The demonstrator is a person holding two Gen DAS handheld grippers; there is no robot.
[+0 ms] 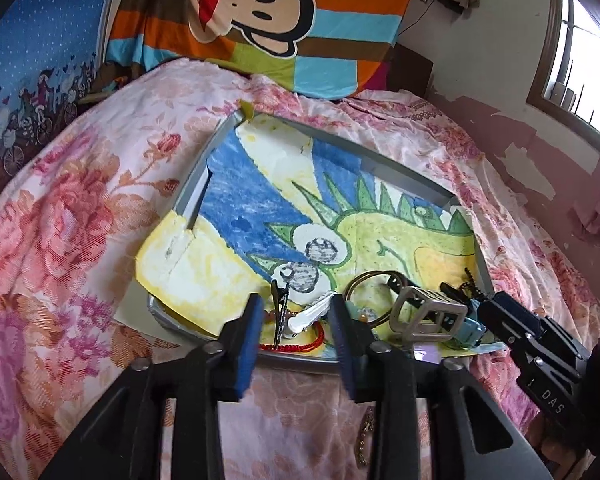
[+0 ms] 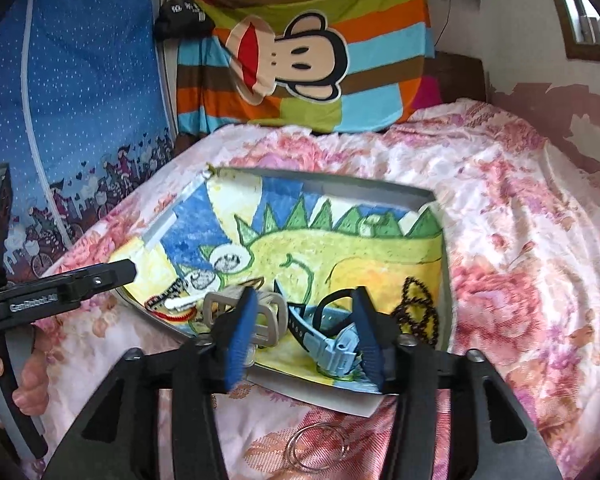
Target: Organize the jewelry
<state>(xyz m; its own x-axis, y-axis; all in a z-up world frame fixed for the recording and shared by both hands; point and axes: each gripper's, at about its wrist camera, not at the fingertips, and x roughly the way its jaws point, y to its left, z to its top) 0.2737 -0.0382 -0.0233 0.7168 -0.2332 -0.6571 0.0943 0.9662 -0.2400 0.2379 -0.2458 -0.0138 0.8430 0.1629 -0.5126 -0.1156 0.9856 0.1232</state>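
The light blue watch [image 2: 334, 350] is seen lying in the near corner of the gray tray [image 2: 380, 192], right between the wide-open fingers of the right gripper [image 2: 306, 336], with its strap stretched away toward the left. The left gripper [image 1: 296, 330] is also held open, over a white hair clip [image 1: 308, 314] and red string bracelet [image 1: 312, 340]. The right hand is judged nearer to the watch.

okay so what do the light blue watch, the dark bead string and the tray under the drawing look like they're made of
Light blue watch: likely matte plastic or resin, from its chunky moulded case and dull surface; the dark strap looks rubbery. Dark bead string: small round dark beads, possibly wood or stone; too small to tell. Tray: grey, smooth, thin upright rim with a soft sheen, probably metal, though painted plastic is possible.
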